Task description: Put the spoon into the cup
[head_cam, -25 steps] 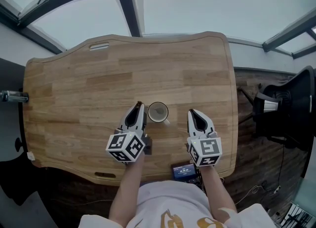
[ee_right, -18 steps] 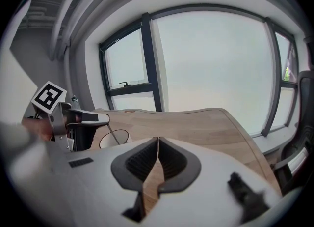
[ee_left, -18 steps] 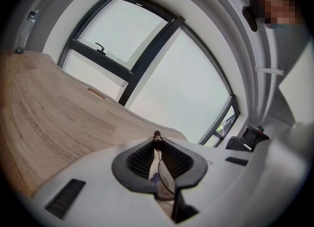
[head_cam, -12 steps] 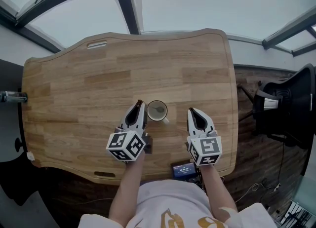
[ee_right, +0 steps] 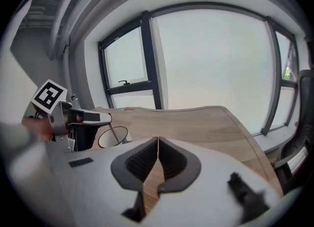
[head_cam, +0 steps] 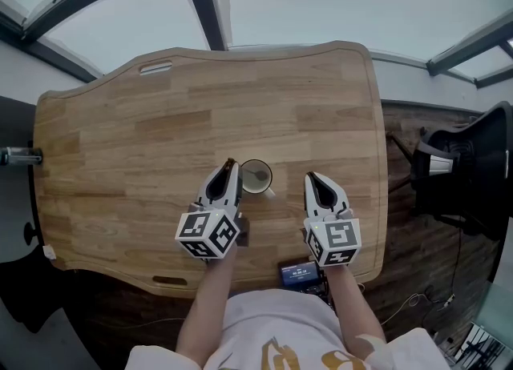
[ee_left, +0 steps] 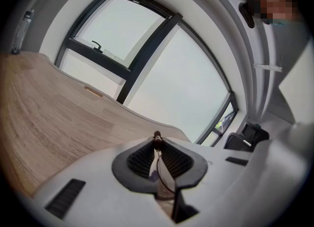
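Observation:
A white cup (head_cam: pixel 256 176) stands on the wooden table (head_cam: pixel 144 136), near its front edge and between my two grippers. My left gripper (head_cam: pixel 231 163) is just left of the cup, shut on the thin handle of the spoon (ee_left: pixel 157 140). In the right gripper view the spoon (ee_right: pixel 112 131) slants down from the left gripper (ee_right: pixel 98 118) into the cup (ee_right: pixel 109 141). My right gripper (head_cam: pixel 311 178) rests to the right of the cup, a short gap away. Its jaws are shut with nothing between them (ee_right: pixel 158 140).
A small dark device with a screen (head_cam: pixel 298 275) lies at the table's near edge by my right hand. A black chair (head_cam: pixel 465 176) stands off the table's right side. Windows run along the far side.

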A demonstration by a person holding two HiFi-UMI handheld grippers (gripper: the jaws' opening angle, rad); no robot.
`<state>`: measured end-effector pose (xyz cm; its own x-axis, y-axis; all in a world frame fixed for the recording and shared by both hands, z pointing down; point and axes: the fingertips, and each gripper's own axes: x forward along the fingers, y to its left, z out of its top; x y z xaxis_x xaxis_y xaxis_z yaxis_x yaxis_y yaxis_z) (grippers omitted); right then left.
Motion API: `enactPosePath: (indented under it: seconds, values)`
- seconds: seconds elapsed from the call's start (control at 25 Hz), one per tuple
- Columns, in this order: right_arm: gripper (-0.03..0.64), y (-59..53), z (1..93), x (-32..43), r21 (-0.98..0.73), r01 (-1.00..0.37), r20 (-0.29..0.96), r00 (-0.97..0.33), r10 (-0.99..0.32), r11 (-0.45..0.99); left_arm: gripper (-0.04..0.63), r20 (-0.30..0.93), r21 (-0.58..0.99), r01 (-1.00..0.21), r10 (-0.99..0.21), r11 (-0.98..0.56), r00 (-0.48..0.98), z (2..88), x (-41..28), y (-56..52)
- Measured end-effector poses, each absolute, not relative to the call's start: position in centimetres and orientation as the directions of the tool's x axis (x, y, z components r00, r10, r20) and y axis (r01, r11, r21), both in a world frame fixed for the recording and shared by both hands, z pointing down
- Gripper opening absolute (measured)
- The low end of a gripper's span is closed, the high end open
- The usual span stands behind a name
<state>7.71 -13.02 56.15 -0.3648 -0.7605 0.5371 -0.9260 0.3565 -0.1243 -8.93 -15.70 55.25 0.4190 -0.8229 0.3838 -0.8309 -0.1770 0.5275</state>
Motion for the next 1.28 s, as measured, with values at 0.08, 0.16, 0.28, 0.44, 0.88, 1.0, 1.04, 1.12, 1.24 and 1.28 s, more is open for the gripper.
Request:
enactPosePath:
  seconds: [0.08, 0.16, 0.28, 0.44, 0.88, 1.0, 1.04, 1.12, 1.24, 1.28]
  values:
    - [0.032, -13.1, 56.2, 7.6, -0.124, -0.925, 0.538, -0.366, -0.759, 0.359, 0.051, 0.386, 0.517, -0.836, -0.822, -0.182, 0.418, 55.2, -8.9, -15.7]
    - [0.032, -13.1, 56.2, 7.6, -0.124, -0.924, 0.539, -0.368, -0.758, 0.361, 0.051, 0.388, 0.507, -0.841, -0.822, -0.188, 0.417, 55.2, -8.8, -15.7]
    - [0.032, -13.1, 56.2, 7.5, -0.125, -0.924, 0.539, -0.37, -0.757, 0.362, 0.051, 0.393, 0.492, -0.849, -0.821, -0.194, 0.415, 55.2, -8.8, -15.7]
    - [0.032, -13.1, 56.2, 7.4, -0.127, -0.923, 0.538, -0.372, -0.757, 0.363, 0.051, 0.401, 0.468, -0.86, -0.818, -0.204, 0.413, 55.2, -8.7, -15.7]
    - [0.032, -13.0, 56.1, 7.7, -0.126, -0.927, 0.536, -0.364, -0.762, 0.354, 0.051, 0.423, 0.404, -0.883, -0.806, -0.24, 0.413, 55.7, -8.0, -15.6]
    - [0.032, -13.0, 56.0, 7.6, -0.126, -0.927, 0.535, -0.364, -0.763, 0.354, 0.051, 0.424, 0.398, -0.884, -0.806, -0.244, 0.413, 55.7, -8.0, -15.6]
    - [0.032, -13.0, 56.0, 7.6, -0.126, -0.927, 0.535, -0.364, -0.762, 0.354, 0.051, 0.426, 0.395, -0.885, -0.805, -0.245, 0.413, 55.7, -8.0, -15.6]
    - [0.032, -13.0, 55.9, 7.5, -0.127, -0.926, 0.535, -0.365, -0.762, 0.355, 0.051, 0.427, 0.399, -0.883, -0.803, -0.246, 0.416, 55.8, -7.9, -15.6]
    - [0.032, -13.0, 55.8, 7.4, -0.125, -0.926, 0.533, -0.366, -0.763, 0.356, 0.052, 0.425, 0.413, -0.877, -0.799, -0.246, 0.425, 55.9, -7.9, -15.5]
    - [0.032, -13.0, 55.7, 7.4, -0.125, -0.926, 0.532, -0.365, -0.764, 0.356, 0.052, 0.425, 0.413, -0.877, -0.799, -0.246, 0.425, 55.9, -7.9, -15.5]
